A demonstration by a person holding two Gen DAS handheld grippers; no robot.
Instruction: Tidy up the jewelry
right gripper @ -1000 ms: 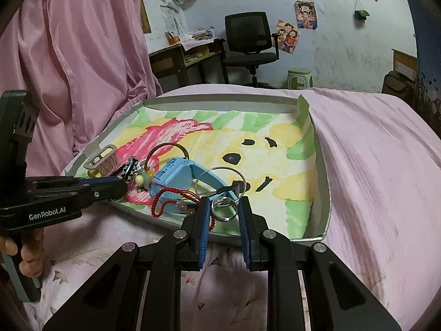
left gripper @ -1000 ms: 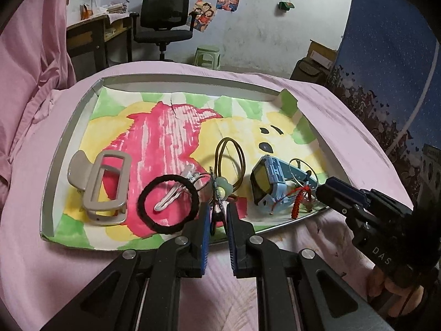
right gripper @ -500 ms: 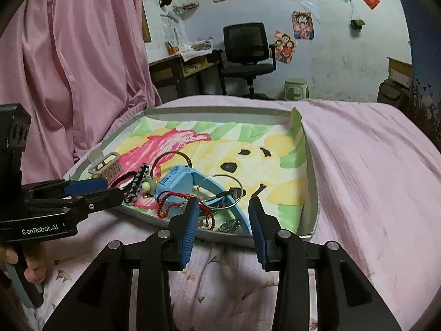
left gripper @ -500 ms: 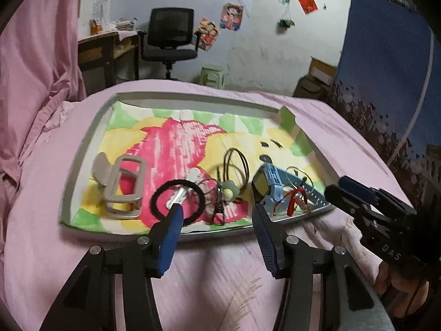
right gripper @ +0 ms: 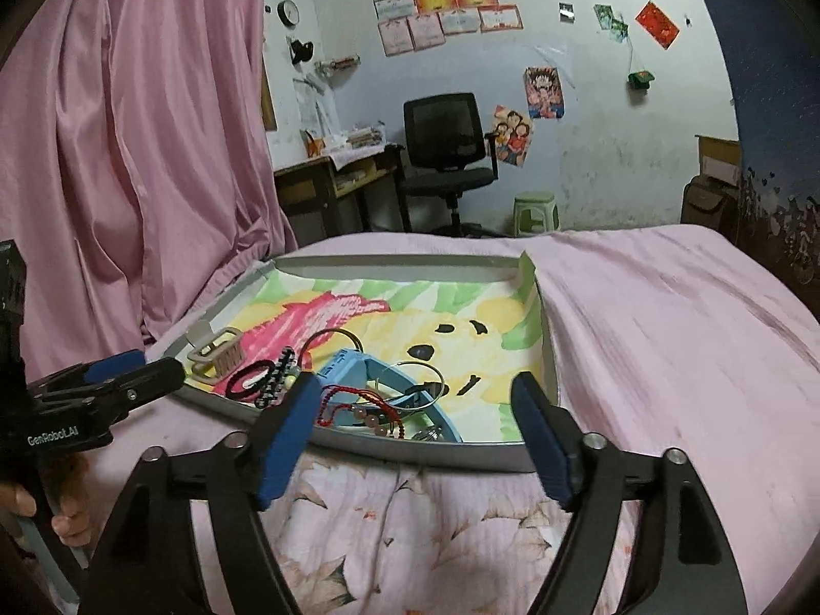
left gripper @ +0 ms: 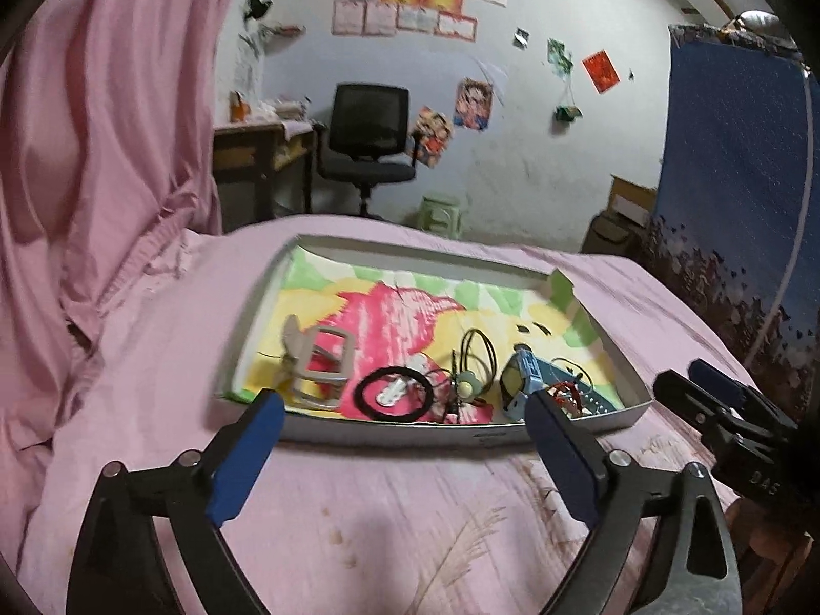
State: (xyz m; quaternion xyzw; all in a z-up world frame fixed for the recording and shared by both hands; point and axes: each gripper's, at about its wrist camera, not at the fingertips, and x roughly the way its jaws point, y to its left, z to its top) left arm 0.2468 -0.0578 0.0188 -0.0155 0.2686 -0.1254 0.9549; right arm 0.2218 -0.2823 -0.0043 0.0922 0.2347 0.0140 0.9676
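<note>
Left wrist: shallow rectangular tray (left gripper: 389, 434), ring-shaped black hair tie (left gripper: 393, 393).

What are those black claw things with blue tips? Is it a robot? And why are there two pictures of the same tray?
It's not a robot. A person holds one grabbing tool in each hand, and each tool has a little camera looking along its jaws. So one picture comes from the left gripper and the other from the right gripper.

Both look at a tray lying on a pink bed. In the tray are a grey hair clip, a black hair tie, a blue watch, a red bead bracelet and a thin silver bangle.

Right now nothing is held. Both tools' jaws have just been opening, with nothing between them, in front of the tray.
</note>
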